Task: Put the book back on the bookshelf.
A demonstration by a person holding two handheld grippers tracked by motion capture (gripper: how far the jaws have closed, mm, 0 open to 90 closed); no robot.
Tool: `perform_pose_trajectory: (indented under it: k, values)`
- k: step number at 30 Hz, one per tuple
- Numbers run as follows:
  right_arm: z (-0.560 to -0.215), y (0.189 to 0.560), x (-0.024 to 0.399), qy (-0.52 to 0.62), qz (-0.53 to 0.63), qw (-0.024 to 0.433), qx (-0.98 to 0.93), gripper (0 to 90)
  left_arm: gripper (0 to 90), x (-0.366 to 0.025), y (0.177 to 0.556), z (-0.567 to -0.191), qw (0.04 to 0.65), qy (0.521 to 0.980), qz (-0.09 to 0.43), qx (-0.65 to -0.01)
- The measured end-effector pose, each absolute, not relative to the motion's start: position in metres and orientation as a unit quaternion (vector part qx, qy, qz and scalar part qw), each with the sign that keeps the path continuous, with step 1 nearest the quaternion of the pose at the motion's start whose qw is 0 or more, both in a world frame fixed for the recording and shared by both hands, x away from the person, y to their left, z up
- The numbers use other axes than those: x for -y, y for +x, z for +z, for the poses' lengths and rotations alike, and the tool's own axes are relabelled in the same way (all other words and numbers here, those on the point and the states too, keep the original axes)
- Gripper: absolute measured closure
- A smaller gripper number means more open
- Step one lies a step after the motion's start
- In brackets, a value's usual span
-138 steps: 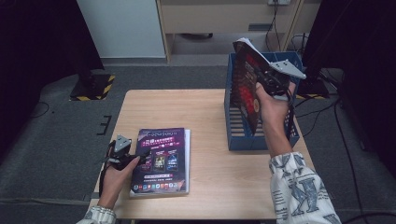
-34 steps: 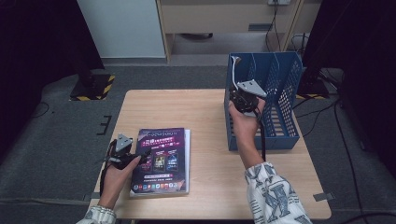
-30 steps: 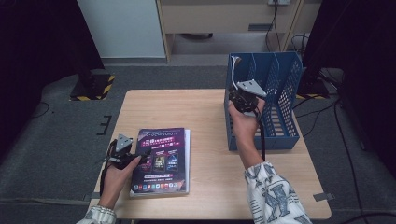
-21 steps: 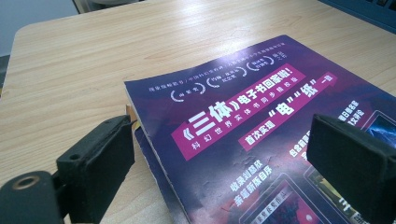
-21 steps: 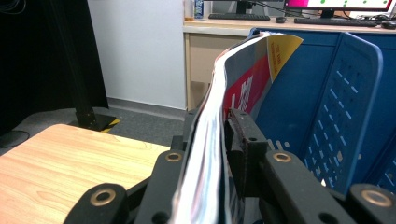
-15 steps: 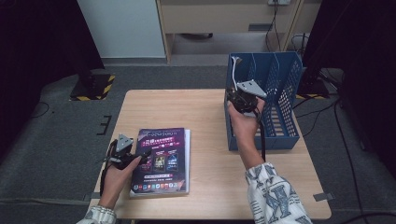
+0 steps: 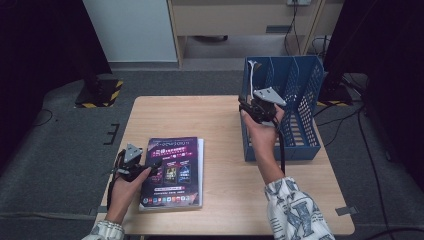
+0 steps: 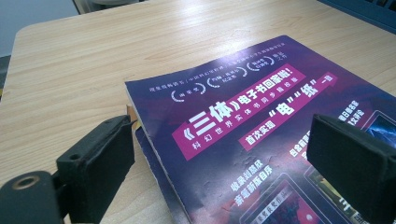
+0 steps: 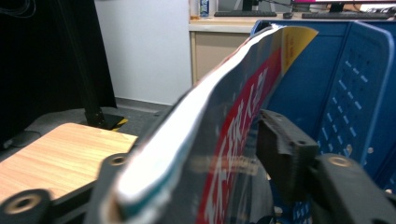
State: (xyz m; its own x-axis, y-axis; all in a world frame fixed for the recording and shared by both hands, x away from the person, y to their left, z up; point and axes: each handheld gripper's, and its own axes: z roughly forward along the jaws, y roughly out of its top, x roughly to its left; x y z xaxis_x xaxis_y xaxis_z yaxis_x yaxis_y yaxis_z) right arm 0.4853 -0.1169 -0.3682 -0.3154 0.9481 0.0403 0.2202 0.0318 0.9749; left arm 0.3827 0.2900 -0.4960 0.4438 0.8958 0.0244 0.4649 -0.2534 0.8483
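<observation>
the right gripper [image 7: 248, 106] sits at the near left corner of the blue file rack [image 7: 300, 125], its fingers just opened, pads off the upright magazine [image 9: 224, 121] between them. the left gripper [image 7: 150, 167] straddles, open, the magazine stack [image 7: 172, 172] on the counter [image 7: 220, 120].

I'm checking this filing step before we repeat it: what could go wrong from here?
The right gripper has just been opening, with the upright magazine between its jaws in the blue file rack. Let go, the bent magazine could lean or snag on the rack's wall. The left gripper stands open over the edge of the magazine stack; closing there might take several copies or crease the cover.
</observation>
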Motion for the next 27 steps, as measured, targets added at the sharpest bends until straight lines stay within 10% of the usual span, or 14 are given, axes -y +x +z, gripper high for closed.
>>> perform_pose_trajectory:
  k: [27]
  values:
    - [-0.391,0.449,0.134,0.425,0.512,0.326,-0.672,22.6,7.0,-0.292,0.382,-0.496,0.409,0.743,0.267,-0.458]
